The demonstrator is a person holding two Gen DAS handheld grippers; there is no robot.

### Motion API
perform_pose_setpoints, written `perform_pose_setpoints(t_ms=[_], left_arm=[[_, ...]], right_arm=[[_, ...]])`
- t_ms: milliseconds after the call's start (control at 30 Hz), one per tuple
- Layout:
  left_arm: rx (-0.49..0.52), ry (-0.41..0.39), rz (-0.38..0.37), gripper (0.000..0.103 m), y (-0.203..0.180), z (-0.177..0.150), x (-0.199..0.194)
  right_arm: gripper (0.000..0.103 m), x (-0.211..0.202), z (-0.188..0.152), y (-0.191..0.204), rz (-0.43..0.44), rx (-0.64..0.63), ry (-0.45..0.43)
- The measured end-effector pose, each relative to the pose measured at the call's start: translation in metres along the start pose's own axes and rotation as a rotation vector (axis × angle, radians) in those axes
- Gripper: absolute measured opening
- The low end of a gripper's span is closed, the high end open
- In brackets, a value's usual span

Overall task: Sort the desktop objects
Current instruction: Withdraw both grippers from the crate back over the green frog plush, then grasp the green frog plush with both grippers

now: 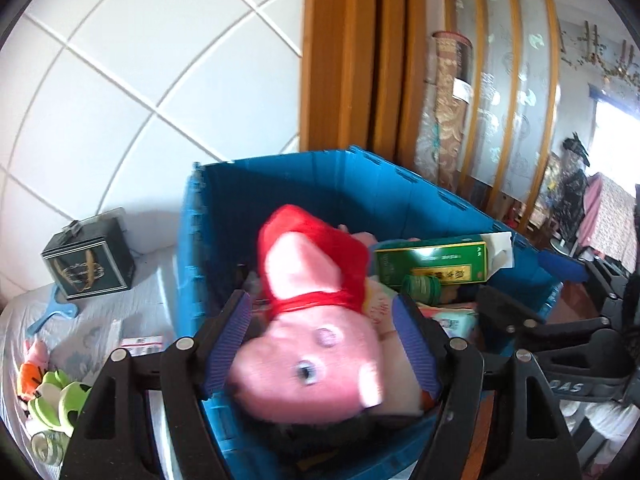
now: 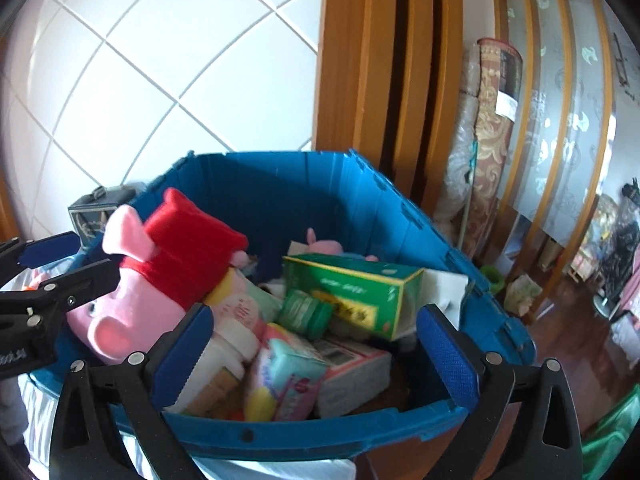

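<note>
A pink pig plush [image 1: 312, 360] in a red dress lies head-first between the fingers of my left gripper [image 1: 322, 304], inside the blue plastic bin [image 1: 280, 184]. The pads stand open around it and do not clamp it. In the right wrist view the pig plush [image 2: 160, 280] rests on the bin's contents by the left wall of the blue bin [image 2: 280, 200], with the left gripper [image 2: 68, 264] beside its head. My right gripper [image 2: 316, 360] is wide open over the near rim, holding nothing. Below it lie a green box [image 2: 352, 292], a green jar [image 2: 306, 312] and a tissue pack [image 2: 288, 376].
Left of the bin, a dark gift box [image 1: 90, 264] and a green frog plush [image 1: 60, 400] sit on a white-covered table. A white tiled wall stands behind, a wooden door frame [image 2: 360, 80] and a rolled carpet [image 2: 496, 120] to the right. Wooden floor lies beyond.
</note>
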State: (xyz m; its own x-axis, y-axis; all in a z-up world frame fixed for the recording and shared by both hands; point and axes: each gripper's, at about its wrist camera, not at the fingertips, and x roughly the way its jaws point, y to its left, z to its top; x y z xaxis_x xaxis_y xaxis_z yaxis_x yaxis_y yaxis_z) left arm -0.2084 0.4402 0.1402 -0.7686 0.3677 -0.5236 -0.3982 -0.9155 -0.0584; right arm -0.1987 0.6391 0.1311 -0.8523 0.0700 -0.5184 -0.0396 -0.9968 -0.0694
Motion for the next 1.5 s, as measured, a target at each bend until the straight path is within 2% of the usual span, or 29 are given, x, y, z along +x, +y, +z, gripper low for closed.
perform_pose_setpoints(t_ms=[200,333,467,667,833,967,1100,1267,1500], left_arm=[[-0.095,-0.043,0.119,0.073,0.07,-0.012,-0.028],[-0.161,-0.05,0.199,0.073,0.131,-0.026,-0.043],[-0.24,-0.033,0.287,0.073,0.199,-0.054,-0.06],[-0.368,0.041,0.416,0.073,0.306,-0.111,-0.084],[-0.445,0.126,0.504,0.073,0.386,-0.159,-0.094],[-0.489,0.22,0.507,0.073,0.438,-0.193,-0.084],[-0.489,0.299,0.477,0.073,0.472,-0.212,-0.064],[-0.414,0.367,0.409,0.073,0.496,-0.215,-0.025],[-0.299,0.48,0.3,0.073,0.512,-0.229,0.025]], right_arm=[[0.103,-0.017,0.015,0.044,0.083,-0.005,-0.079],[0.103,-0.026,0.029,0.088,0.205,-0.003,-0.146],[0.103,-0.027,0.038,0.146,0.326,-0.045,-0.17],[0.103,-0.001,0.035,0.249,0.47,-0.122,-0.09],[0.103,0.034,0.016,0.331,0.538,-0.14,0.035],[0.103,0.071,-0.01,0.385,0.505,-0.148,0.156],[0.103,0.102,-0.041,0.42,0.482,-0.15,0.278],[0.103,0.131,-0.068,0.459,0.455,-0.129,0.399],[0.103,0.158,-0.086,0.504,0.41,-0.131,0.497]])
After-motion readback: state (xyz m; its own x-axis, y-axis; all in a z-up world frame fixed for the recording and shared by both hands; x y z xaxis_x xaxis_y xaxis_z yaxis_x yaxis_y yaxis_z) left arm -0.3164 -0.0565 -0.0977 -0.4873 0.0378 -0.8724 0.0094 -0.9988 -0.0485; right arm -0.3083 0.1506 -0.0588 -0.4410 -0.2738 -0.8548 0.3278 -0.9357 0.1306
